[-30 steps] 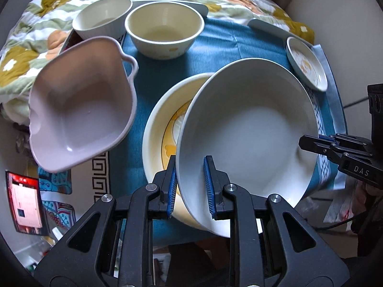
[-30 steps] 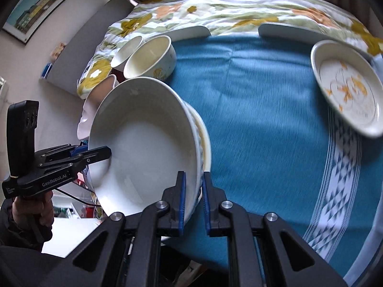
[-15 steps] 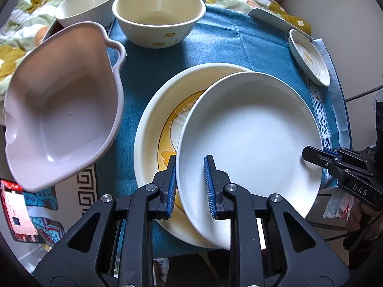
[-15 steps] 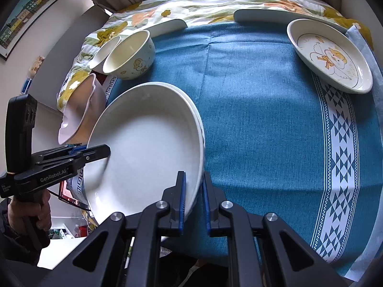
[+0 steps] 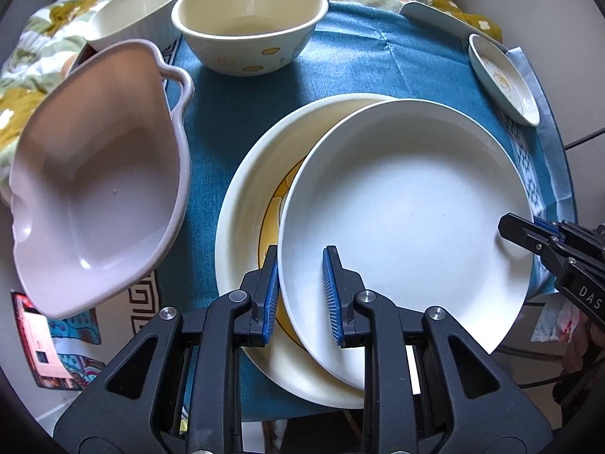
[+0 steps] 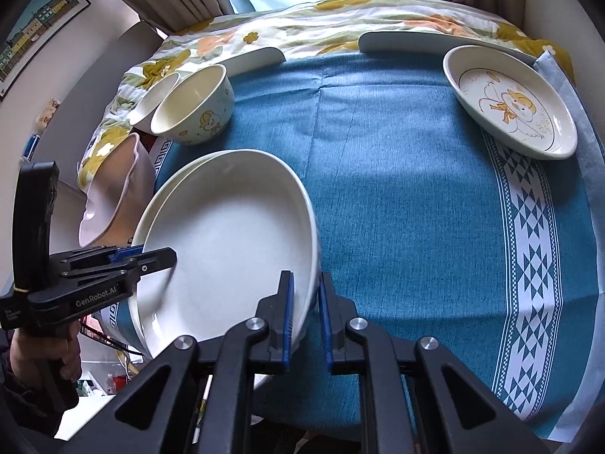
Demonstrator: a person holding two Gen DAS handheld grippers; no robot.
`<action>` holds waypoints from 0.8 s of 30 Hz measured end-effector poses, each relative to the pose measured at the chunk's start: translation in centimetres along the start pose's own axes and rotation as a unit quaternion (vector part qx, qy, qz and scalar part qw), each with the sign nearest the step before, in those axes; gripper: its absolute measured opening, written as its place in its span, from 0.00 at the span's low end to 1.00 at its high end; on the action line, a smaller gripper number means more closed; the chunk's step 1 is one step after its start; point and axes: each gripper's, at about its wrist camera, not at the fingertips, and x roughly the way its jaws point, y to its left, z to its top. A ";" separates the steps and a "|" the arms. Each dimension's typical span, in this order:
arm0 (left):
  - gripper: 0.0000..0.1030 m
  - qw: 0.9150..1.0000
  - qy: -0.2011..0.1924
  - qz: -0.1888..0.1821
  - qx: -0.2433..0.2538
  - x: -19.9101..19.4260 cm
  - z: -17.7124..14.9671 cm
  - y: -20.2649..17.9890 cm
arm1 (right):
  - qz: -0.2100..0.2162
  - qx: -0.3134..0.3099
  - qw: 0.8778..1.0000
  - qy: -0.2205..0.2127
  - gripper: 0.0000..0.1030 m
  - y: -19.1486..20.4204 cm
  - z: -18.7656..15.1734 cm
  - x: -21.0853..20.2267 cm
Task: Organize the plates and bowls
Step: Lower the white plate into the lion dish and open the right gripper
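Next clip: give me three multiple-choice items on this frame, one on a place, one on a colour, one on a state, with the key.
1. Where does the white plate lie?
A. on the yellow-patterned plate
B. inside the pink dish
C. on the floral cloth

2. What colour is the cloth under the plates?
A. red
B. blue
C. black

3. How is the white plate held?
A. by the left claw only
B. by neither claw
C. each claw straddles its rim

Key: 1 A, the patterned plate's rim shows beneath it, offset to the left. 2 B, blue with a white patterned band. 3 C, the left claw and the right claw each have one finger on either side of the rim.
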 end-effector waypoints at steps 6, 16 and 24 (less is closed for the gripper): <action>0.19 0.999 -0.012 0.041 0.027 -0.5 -0.5 -0.7 | -0.006 -0.006 1.000 0.000 0.11 0.2 0.0 0.1; 0.19 0.996 -0.034 0.076 0.039 -1.2 -0.2 -0.8 | -0.023 -0.030 0.999 -0.008 0.11 1.3 0.2 0.1; 0.18 0.996 -0.034 0.075 0.033 -1.3 -0.3 -0.6 | -0.034 -0.033 0.999 -0.009 0.11 1.7 0.2 0.2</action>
